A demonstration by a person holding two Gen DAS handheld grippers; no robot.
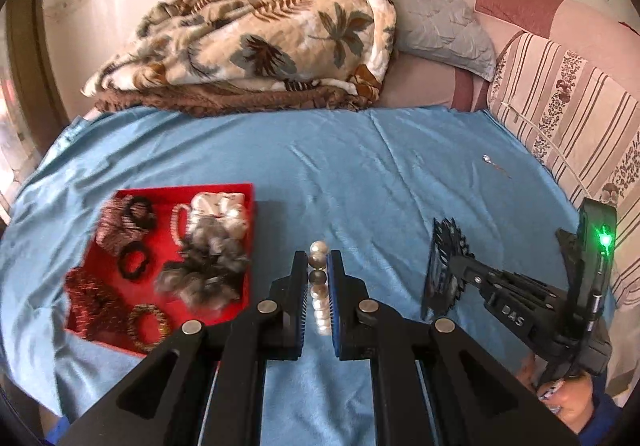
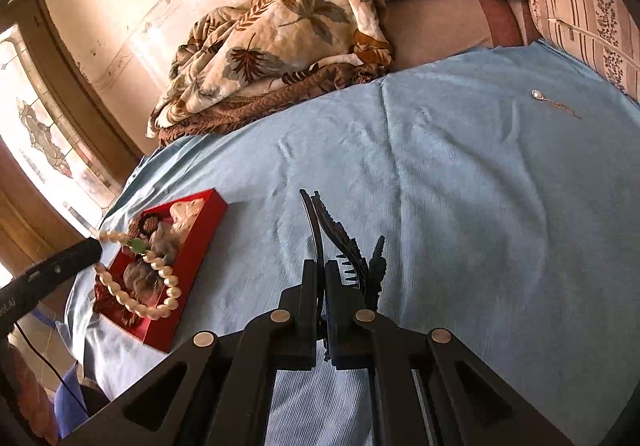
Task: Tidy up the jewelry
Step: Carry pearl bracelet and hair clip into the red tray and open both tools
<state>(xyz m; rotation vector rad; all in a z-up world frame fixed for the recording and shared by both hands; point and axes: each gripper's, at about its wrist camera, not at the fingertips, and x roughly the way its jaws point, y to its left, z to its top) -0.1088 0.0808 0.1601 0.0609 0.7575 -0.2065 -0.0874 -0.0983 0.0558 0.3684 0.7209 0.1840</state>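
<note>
My left gripper [image 1: 318, 266] is shut on a pearl bracelet [image 1: 319, 288] with one green bead; in the right wrist view the bracelet [image 2: 158, 282] hangs from it over the red tray [image 2: 202, 246]. The red tray [image 1: 192, 188] lies on the blue sheet at the left and holds several scrunchies, hair ties and a furry grey piece [image 1: 204, 270]. My right gripper [image 2: 322, 270] is shut on a black claw hair clip [image 2: 352, 250], held above the sheet; it also shows in the left wrist view [image 1: 442, 266]. A small pendant necklace [image 2: 554, 104] lies on the sheet at the far right.
A leaf-patterned blanket [image 1: 256, 42] is piled at the far edge of the bed, with a grey pillow [image 1: 440, 26] and a striped cushion [image 1: 568, 102] at the right. The blue sheet [image 1: 340, 166] covers the bed. A window is at the left.
</note>
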